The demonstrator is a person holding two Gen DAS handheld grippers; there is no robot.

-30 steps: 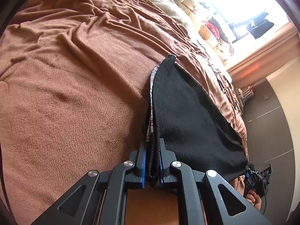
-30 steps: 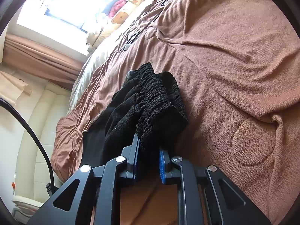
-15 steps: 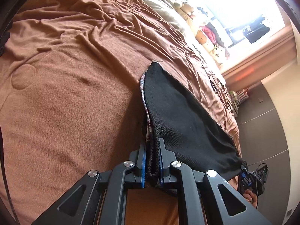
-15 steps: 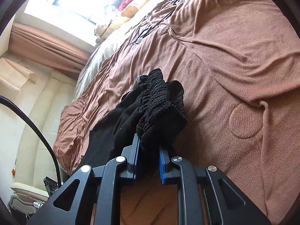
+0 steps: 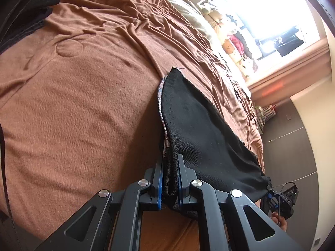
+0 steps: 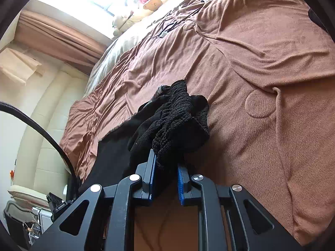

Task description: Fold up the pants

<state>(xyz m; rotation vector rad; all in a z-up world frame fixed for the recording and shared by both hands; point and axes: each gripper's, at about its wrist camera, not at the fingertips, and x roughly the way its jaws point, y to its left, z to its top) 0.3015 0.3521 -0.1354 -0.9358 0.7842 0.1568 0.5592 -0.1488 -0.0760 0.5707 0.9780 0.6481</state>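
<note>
Left tongs (image 5: 170,179) clamped on a folded edge of black pants (image 5: 201,133), held above the brown bed (image 5: 83,108). Right tongs (image 6: 166,179) clamped on the bunched part (image 6: 178,123). Wide bare blanket on both sides. Patterned lining edge partly hidden; far bed items too blurred to identify.

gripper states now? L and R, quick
Left gripper: closed, jaws clamped on a flat edge of the black pants.
Right gripper: closed, jaws holding a bunched part of the pants.
</note>
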